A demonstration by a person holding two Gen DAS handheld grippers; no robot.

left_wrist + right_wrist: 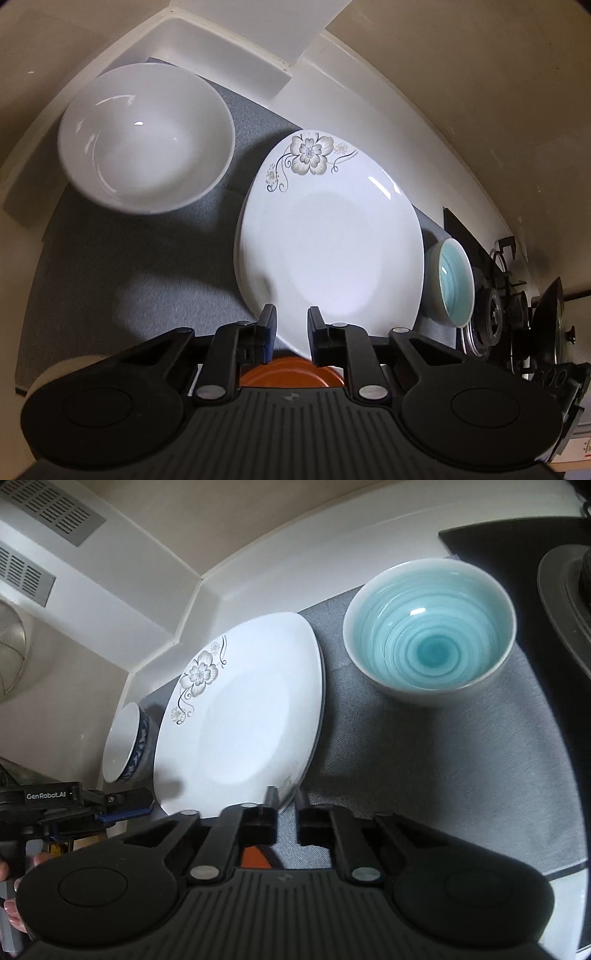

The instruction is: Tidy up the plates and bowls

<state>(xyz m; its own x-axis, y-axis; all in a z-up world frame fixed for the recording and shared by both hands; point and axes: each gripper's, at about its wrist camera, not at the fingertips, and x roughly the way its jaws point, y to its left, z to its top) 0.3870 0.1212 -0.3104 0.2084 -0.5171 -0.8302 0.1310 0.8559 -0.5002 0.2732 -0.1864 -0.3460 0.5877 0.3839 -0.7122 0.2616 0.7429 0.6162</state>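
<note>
A white plate with a grey flower print (328, 236) lies on a grey mat (155, 273); it also shows in the right wrist view (240, 723). My left gripper (291, 321) is narrowly open over the plate's near rim, nothing held. An orange plate (291, 373) shows under it. A white bowl (144, 136) stands at far left. A turquoise bowl (430, 627) stands at right, also in the left view (452, 280). My right gripper (286, 799) is narrowly open at the plate's right edge. The left gripper's fingers (125, 806) show at the plate's left edge.
A gas stove (517, 295) with a black pan (565, 590) borders the mat on the right. A blue-patterned white bowl (125, 742) stands left of the plate. The white counter backsplash (229, 40) runs behind. A vent grille (51, 506) is on the wall.
</note>
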